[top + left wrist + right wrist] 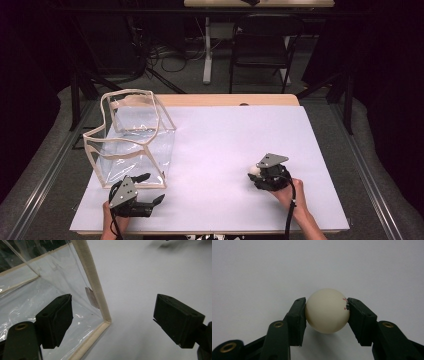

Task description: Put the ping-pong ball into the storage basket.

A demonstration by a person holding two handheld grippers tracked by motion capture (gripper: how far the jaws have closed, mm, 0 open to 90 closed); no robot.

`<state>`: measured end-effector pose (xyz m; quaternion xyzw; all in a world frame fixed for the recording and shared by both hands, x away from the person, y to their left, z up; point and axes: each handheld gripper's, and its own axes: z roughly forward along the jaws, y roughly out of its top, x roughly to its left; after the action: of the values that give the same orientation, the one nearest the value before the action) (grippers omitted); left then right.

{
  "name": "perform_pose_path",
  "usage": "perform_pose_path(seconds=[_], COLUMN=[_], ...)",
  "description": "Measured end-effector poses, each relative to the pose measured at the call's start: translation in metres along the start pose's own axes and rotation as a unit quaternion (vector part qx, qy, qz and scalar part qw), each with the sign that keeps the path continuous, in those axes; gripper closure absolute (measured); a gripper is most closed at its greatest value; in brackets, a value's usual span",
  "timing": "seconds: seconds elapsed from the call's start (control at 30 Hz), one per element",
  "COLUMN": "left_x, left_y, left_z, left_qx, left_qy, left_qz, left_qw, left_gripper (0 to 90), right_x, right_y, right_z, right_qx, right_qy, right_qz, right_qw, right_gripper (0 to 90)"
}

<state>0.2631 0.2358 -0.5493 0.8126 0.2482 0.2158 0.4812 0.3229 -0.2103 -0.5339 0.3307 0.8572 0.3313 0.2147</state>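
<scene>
- High view: clear bag point(131, 137) with cream trim standing far left on white table point(225, 130); left gripper point(150, 192) near its near corner, jaws spread wide, holding nothing
- Right gripper point(255, 172) near right, clamped on white ball point(255, 170)
- Right gripper view: ball point(327, 310) pinched between both jaws, above table
</scene>
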Motion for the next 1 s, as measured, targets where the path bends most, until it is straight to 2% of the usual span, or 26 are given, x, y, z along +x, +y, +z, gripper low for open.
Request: perform_pose_path(seconds=[0.73,0.93,1.0], left_x=[-0.001,0.000,0.000], left_y=[0.000,0.000,0.000], left_z=[0.000,0.001,0.001], left_qx=[-0.004,0.001,-0.005], left_qy=[-0.006,-0.003,-0.001], left_qz=[0.000,-0.002,-0.004], left_qw=[1.0000,1.0000,1.0000], left_gripper=[16.1,16.1,16.1], right_x=[-0.004,-0.004,-0.004], right_y=[0.009,0.011,0.011], right_z=[-0.013,-0.015,-0.016], right_qx=[-0.021,-0.023,-0.024], right_qy=[-0.006,-0.006,-0.004], right_qz=[-0.003,-0.004,-0.002], right_qw=[0.9998,0.9997,0.9997], right_gripper=[50.8,50.8,50.8])
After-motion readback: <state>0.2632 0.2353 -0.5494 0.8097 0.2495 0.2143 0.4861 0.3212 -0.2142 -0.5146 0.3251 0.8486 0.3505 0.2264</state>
